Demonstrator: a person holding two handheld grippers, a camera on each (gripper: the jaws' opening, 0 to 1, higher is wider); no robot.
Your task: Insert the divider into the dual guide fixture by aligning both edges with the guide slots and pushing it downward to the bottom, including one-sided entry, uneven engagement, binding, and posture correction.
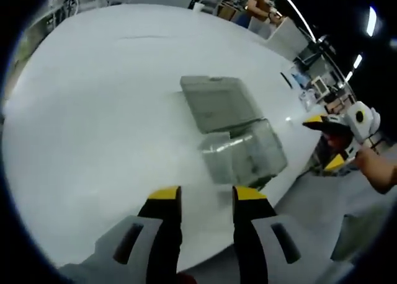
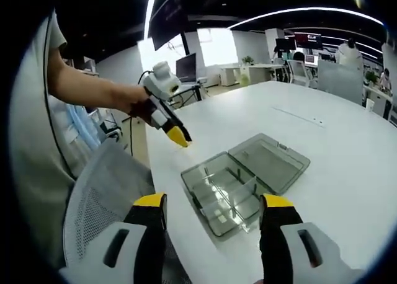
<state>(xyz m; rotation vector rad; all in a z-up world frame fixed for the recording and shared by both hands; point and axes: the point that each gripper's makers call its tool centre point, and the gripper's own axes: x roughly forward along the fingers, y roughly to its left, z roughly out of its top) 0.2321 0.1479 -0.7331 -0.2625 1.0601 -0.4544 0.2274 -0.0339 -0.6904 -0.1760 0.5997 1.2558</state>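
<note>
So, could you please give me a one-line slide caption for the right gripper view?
Open right gripper poised over clear plastic compartment box, lid open, on white table; left gripper nearby.

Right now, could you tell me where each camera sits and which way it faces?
Left gripper view: rides the left claw, looking across the white table at the open clear box; own yellow-tipped jaws rise apart at the bottom, and the right claw with a forearm enters from the right.
Right gripper view: rides the right claw, facing the box at the table edge; own jaws apart, and the left claw with a bare arm enters from the left.
Shared: the box, its lid laid open, and the table.
</note>
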